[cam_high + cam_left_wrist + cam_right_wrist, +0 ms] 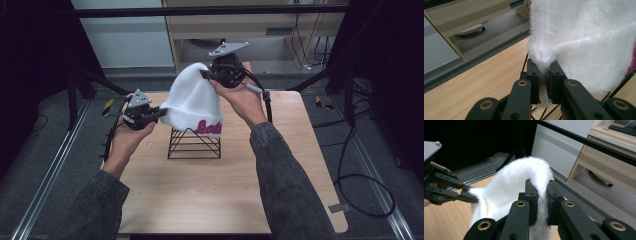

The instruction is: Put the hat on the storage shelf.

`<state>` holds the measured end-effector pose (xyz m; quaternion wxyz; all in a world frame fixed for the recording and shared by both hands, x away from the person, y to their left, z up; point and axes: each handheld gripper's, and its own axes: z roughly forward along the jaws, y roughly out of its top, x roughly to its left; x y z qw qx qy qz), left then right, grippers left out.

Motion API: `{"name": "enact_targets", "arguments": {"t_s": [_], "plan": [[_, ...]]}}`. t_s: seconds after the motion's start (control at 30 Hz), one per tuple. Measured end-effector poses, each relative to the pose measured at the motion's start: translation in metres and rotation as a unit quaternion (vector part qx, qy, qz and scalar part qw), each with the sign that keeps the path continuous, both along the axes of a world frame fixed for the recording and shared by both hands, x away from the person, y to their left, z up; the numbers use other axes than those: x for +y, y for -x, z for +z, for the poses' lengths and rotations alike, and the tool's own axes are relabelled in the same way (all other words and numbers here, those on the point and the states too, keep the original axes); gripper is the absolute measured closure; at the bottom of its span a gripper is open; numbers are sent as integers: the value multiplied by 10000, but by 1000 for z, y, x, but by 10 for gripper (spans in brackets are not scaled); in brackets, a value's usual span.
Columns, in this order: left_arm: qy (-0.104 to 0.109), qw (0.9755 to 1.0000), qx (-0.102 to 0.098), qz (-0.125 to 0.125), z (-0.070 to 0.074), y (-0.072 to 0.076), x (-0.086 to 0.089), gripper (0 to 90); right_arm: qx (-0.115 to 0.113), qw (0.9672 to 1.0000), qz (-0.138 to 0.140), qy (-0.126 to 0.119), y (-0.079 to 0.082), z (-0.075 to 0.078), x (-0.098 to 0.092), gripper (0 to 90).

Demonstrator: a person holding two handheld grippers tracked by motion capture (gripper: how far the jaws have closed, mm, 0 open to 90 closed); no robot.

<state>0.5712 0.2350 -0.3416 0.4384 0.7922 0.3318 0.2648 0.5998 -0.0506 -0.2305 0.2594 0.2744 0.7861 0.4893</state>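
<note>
A white fuzzy beanie (192,100) with pink lettering on its cuff hangs over a black wire stand (194,143) in the middle of the table. My left gripper (161,112) is shut on the beanie's lower left edge; a pinch of white knit (544,66) is squeezed between its jaws. My right gripper (205,74) is shut on the beanie's top, holding it up above the stand; the knit (541,182) folds between its jaws. In the right gripper view the left gripper (472,198) shows at the left, clamped on the fabric.
The light wooden table (220,195) has free surface in front of the stand. A wooden cabinet (250,30) and loose cables (360,185) lie beyond and to the right. Metal rails (45,175) run along the floor on both sides.
</note>
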Motion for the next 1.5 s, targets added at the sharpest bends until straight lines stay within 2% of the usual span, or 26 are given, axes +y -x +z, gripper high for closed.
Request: {"name": "enact_targets", "arguments": {"t_s": [0.47, 0.87, 1.23, 1.37, 1.5], "plan": [[81, 9999, 92, 33, -15, 2, 5, 819, 92, 9998, 112, 159, 5, -9, 6, 826], [148, 9998, 125, -80, -25, 16, 13, 818, 150, 9990, 263, 315, 14, -14, 10, 825], [74, 9995, 200, -224, -38, 25, 14, 817, 269, 9979, 368, 453, 25, -24, 9, 824], [-12, 9994, 242, -255, -44, 26, 14, 817, 332, 9976, 386, 480, 26, -31, 9, 823], [15, 9991, 311, -302, -50, 26, 16, 817, 375, 9970, 363, 575, 30, -39, 8, 823]]}}
